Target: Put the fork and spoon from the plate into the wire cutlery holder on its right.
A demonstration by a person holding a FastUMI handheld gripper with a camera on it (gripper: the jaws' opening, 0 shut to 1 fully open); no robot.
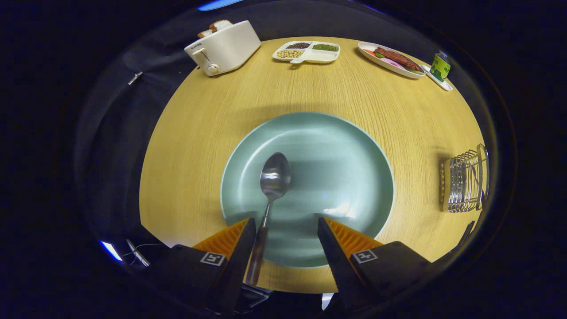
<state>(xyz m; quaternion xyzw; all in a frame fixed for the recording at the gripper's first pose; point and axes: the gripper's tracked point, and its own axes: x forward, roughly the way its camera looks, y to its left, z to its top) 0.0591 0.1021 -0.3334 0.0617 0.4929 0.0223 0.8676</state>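
A pale green plate (336, 150) lies on the round wooden table just ahead of my fingers. On it rests a metal spoon (273, 177), bowl pointing away, its handle running back over the plate's near rim between my fingers, close beside the left finger (241, 241). My gripper (287, 223) is open and wide, and only the left finger may touch the handle. The wire cutlery holder (464, 181) stands to the right of the plate near the table's edge. A thin metal piece stands inside the holder; I cannot tell what it is.
At the far side of the table stand a white toaster (223, 48) with bread in it, a divided dish of beans (306, 52), an oval plate of food (392, 60) and a green can (440, 67) on a small tray.
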